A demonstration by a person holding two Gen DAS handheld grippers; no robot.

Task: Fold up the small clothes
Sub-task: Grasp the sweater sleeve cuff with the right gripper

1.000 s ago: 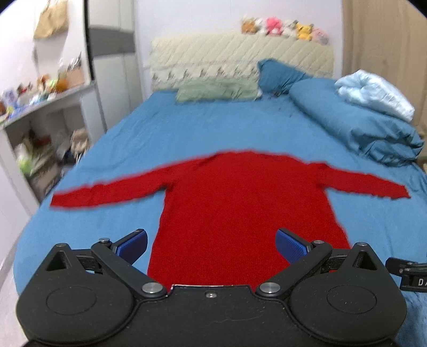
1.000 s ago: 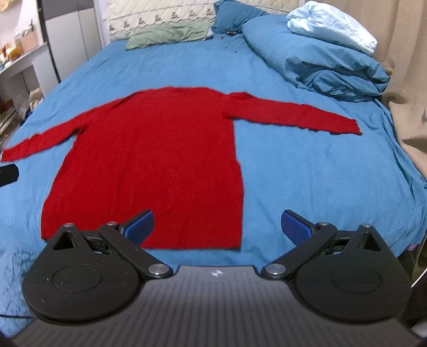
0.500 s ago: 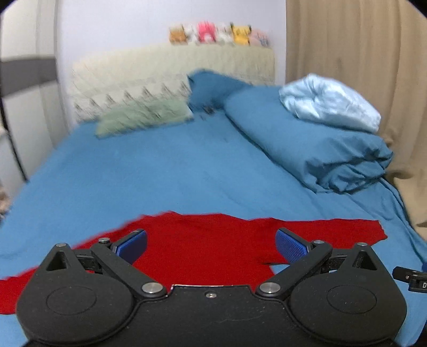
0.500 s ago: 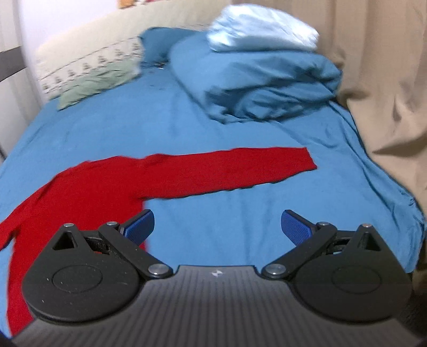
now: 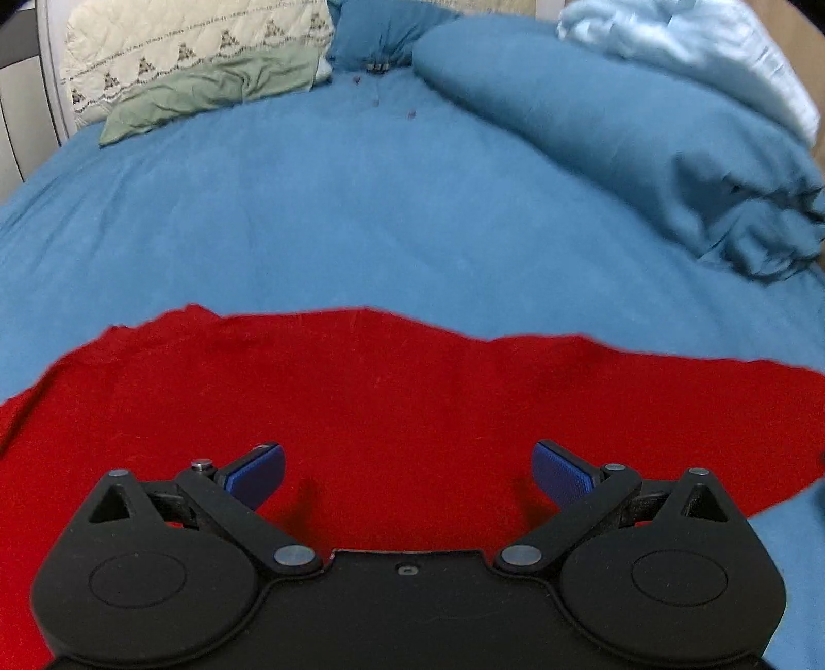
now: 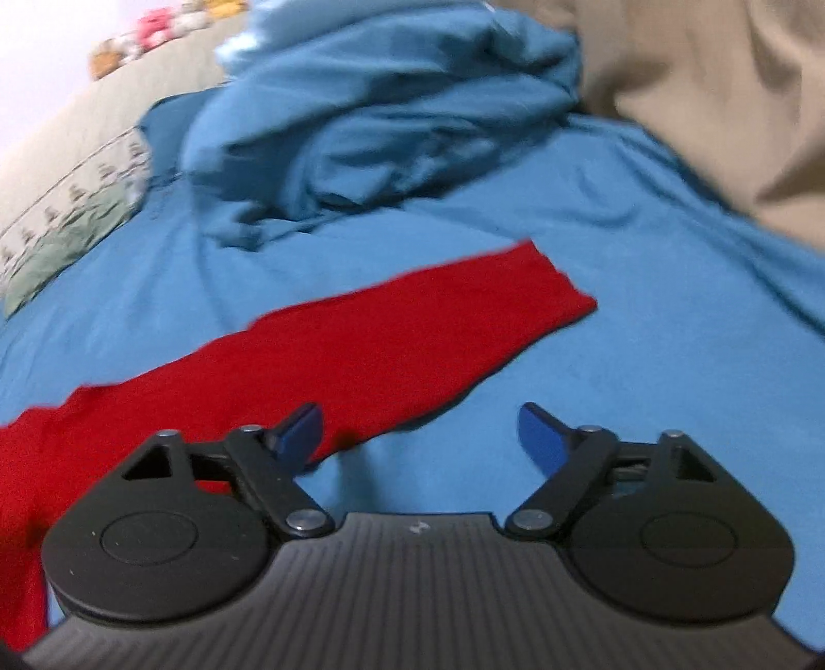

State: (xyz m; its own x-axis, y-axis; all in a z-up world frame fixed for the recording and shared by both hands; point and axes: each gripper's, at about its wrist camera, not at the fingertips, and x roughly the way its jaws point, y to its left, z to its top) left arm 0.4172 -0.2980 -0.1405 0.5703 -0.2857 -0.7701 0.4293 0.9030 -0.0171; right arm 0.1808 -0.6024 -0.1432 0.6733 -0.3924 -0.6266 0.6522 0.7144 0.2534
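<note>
A red long-sleeved sweater (image 5: 392,391) lies flat on the blue bedsheet (image 5: 361,216). My left gripper (image 5: 407,474) hovers low over its shoulder area, open, with nothing between the blue pads. In the right wrist view the sweater's right sleeve (image 6: 412,335) stretches up to the right, its cuff near the bed's edge. My right gripper (image 6: 417,433) is just over the sleeve's near edge. Its jaws are closing but stand wide apart, and only the left blue pad (image 6: 299,433) overlaps the red cloth. The sweater's lower body is hidden below both cameras.
A bunched blue duvet (image 5: 644,134) with a pale blue blanket (image 5: 711,46) lies at the bed's far right. A green pillow (image 5: 206,93) and a quilted headboard (image 5: 180,36) are at the head. A beige curtain (image 6: 722,93) hangs along the right side.
Both grippers have swung right and dropped closer to the sweater. The left one now looks at the shoulder, the right one at the right sleeve. The right jaws have narrowed a little.
</note>
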